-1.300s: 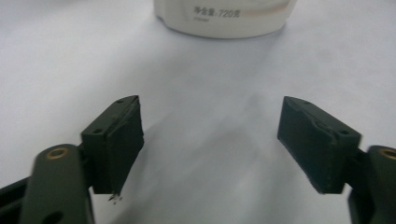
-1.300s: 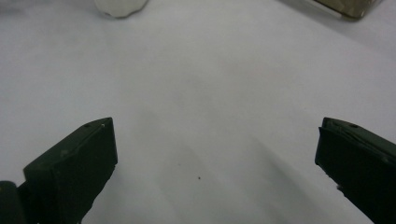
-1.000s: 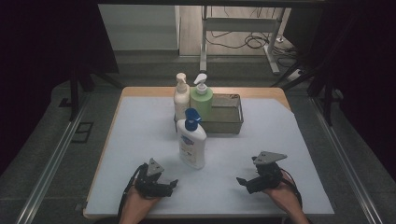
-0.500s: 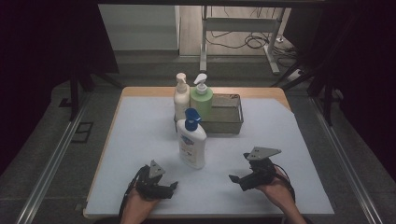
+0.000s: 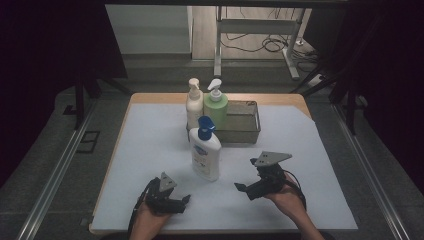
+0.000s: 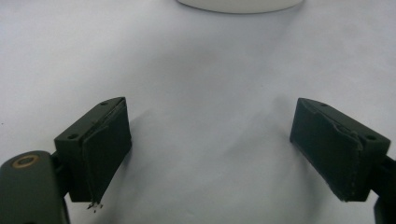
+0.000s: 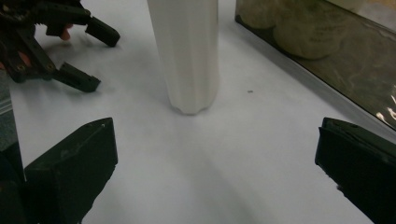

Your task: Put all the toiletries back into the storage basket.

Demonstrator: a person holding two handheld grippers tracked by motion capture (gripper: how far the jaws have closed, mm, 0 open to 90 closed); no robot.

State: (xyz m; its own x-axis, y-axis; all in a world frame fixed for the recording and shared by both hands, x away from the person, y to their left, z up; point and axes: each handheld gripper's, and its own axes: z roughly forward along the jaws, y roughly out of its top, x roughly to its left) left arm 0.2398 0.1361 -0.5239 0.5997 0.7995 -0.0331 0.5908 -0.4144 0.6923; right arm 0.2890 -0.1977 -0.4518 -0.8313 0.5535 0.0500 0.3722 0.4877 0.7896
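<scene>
A white lotion bottle with a blue pump point(image 5: 205, 150) stands upright mid-table. In the right gripper view its white body point(image 7: 189, 51) rises straight ahead. My left gripper point(image 5: 184, 201) rests low on the sheet, front left of the bottle, open and holding nothing. In the left gripper view point(image 6: 219, 154) its jaws stand wide apart over bare white sheet, and the bottle's base point(image 6: 240, 3) shows at the top edge. My right gripper point(image 5: 241, 190), front right of the bottle, points left toward it. It is open point(image 7: 215, 163), with nothing between the jaws.
A metal tray point(image 5: 250, 131) sits behind the bottle, with a cream pump bottle point(image 5: 194, 105) and a green pump bottle point(image 5: 216, 107) at its left end. The tray's wall point(image 7: 322, 42) lies right of my right jaws. The left gripper point(image 7: 100, 58) shows far left there.
My right gripper has slid left toward the white bottle. The left gripper has hardly moved.
</scene>
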